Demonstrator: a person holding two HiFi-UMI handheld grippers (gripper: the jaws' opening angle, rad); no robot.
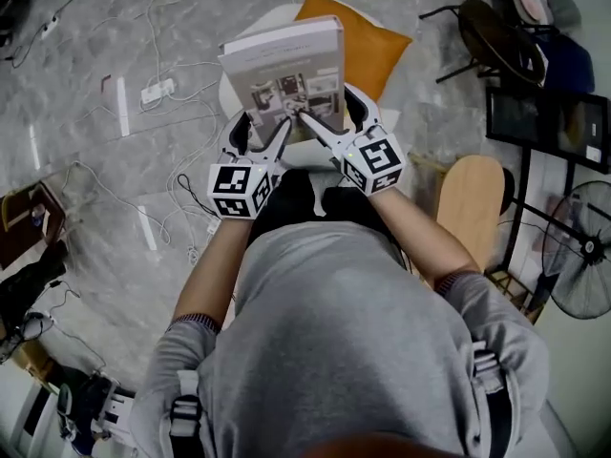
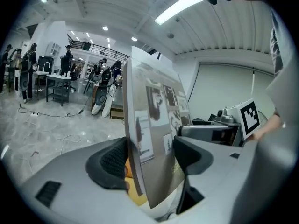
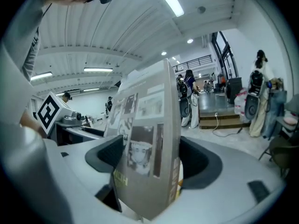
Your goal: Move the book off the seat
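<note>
- The left gripper (image 1: 267, 134) is clamped on the book (image 1: 286, 70). In the left gripper view the dark ribbed pads (image 2: 113, 160) press on the front and back covers, near the book's lower edge.
- The right gripper (image 1: 330, 122) is clamped on the same book. In the right gripper view the book (image 3: 145, 143) fills the gap, with a pad (image 3: 198, 160) against each face.
- The two grippers grip the lower edge side by side, and their marker cubes sit close together just in front of the person's chest.
- From each gripper the book stands up and away from the jaws, its grey cover printed with small photographs.
- Past the jaw tips and under the book lies the white seat (image 1: 229, 92).
- An orange cushion (image 1: 370, 51) rests on the seat just beyond the book. It shows again below the book's lower corner in the left gripper view.
- I cannot tell whether the lower edge touches the seat.
- To the right of the right gripper stands a wooden stool (image 1: 473, 198), well apart from the book.
- To the left of the left gripper, white cables (image 1: 181, 113) trail over the grey floor.
</note>
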